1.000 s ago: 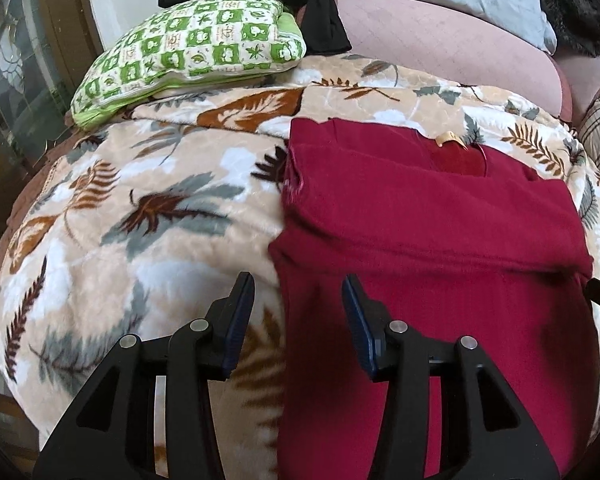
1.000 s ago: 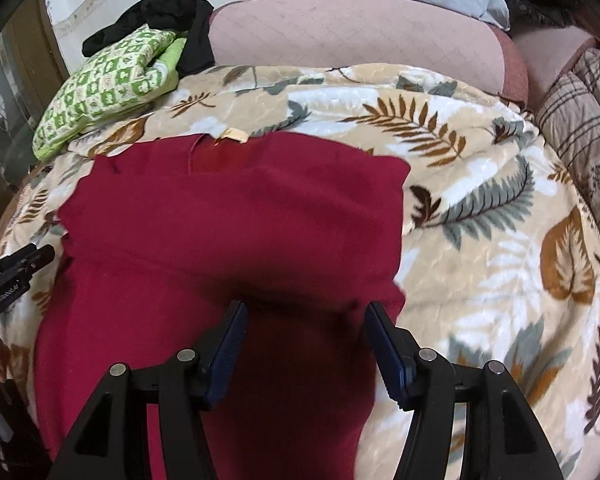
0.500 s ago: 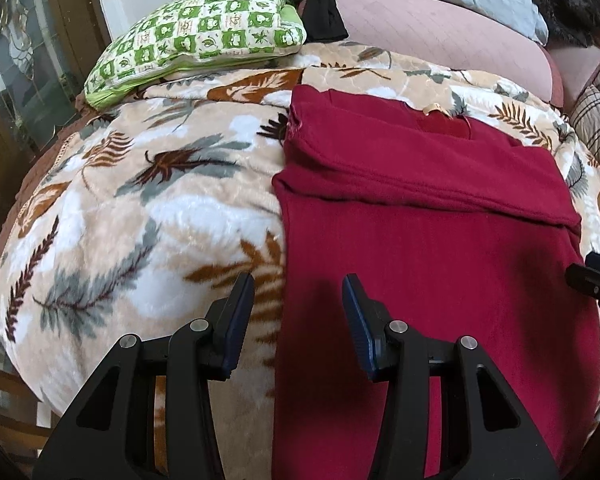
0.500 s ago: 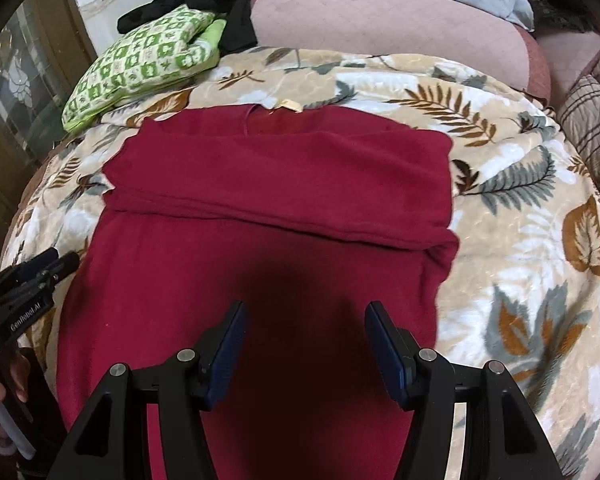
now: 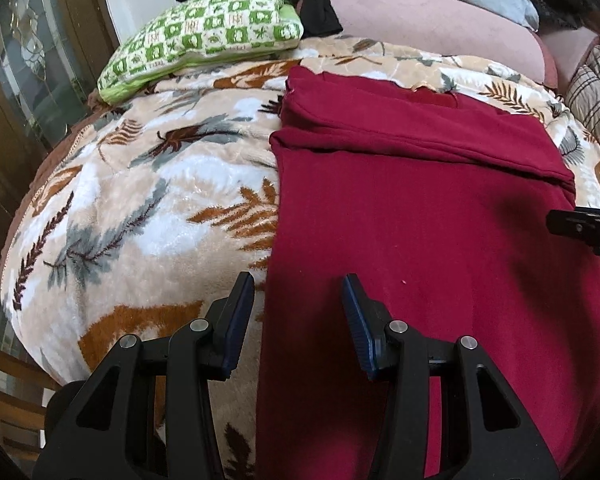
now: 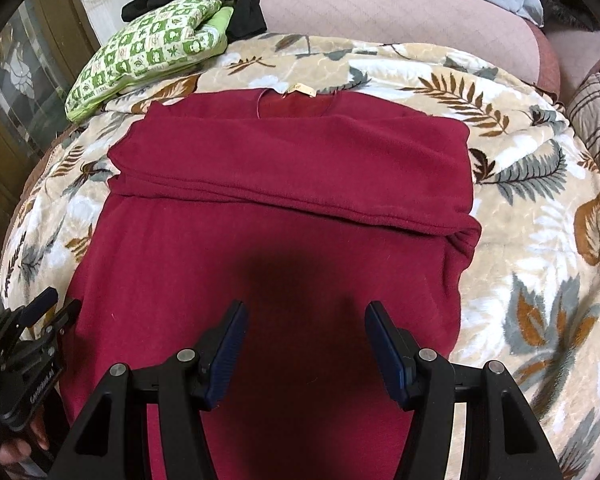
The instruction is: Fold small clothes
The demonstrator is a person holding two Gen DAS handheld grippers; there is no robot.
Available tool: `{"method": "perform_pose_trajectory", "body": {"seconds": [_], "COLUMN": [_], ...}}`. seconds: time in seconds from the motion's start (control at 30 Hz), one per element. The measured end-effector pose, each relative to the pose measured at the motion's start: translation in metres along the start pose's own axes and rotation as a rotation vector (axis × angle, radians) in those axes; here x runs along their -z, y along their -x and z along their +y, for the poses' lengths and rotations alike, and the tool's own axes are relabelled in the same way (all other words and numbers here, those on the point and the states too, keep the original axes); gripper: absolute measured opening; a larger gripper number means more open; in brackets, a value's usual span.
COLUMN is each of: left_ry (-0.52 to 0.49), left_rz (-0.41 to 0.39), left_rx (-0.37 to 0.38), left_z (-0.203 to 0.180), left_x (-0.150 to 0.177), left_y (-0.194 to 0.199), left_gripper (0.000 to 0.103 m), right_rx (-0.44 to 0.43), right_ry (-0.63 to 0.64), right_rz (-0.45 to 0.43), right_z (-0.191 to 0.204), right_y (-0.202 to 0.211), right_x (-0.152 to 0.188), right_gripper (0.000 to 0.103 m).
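Dark red knit sweater (image 6: 284, 240) lies flat on leaf-print plush blanket (image 5: 140, 208), sleeves folded across chest, likely readying a lengthwise fold. Left gripper (image 5: 298, 300) straddles its left edge; right gripper (image 6: 306, 328) hovers mid-body. Both released, holding nothing.

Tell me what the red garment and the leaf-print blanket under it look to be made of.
Red garment: seems a soft knit or fleece, matte, with a fine fuzzy nap and thick rolled fold edges. Leaf-print blanket: looks like plush synthetic fleece, with a slight sheen and embossed pile; the exact fibre cannot be told.
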State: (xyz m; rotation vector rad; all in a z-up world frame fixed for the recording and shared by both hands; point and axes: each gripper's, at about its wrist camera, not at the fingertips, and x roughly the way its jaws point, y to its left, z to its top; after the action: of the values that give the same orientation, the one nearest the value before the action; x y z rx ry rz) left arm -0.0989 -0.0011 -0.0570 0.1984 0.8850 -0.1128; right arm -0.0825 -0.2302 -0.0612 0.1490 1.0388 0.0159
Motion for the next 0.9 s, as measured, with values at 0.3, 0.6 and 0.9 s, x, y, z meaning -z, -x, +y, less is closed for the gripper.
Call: {"method": "perform_pose_trajectory", "body": {"seconds": [0.3,0.6,0.9], "left_ry": [-0.032,-0.020,0.014], "left_rz": [-0.019,-0.024,0.088], "left_rx": [-0.018,0.001,0.090], "left_z": [-0.006,-0.005,-0.004], "left_x": [0.006,0.012,0.015], "left_y": [0.003,0.008,0.005], "left_gripper": [0.045,0.045,0.045], "right_rx": [-0.009,-0.013,-0.016], "right_ry": [0.010,0.007,0.008], "right_rz": [0.012,0.014,0.025], "right_z": [0.005,0.006,0.004], "right_y": [-0.004,-0.005,-0.008], "right_x": [0.001,-0.001,-0.001], "right_gripper": [0.059,0.059,0.059]}}
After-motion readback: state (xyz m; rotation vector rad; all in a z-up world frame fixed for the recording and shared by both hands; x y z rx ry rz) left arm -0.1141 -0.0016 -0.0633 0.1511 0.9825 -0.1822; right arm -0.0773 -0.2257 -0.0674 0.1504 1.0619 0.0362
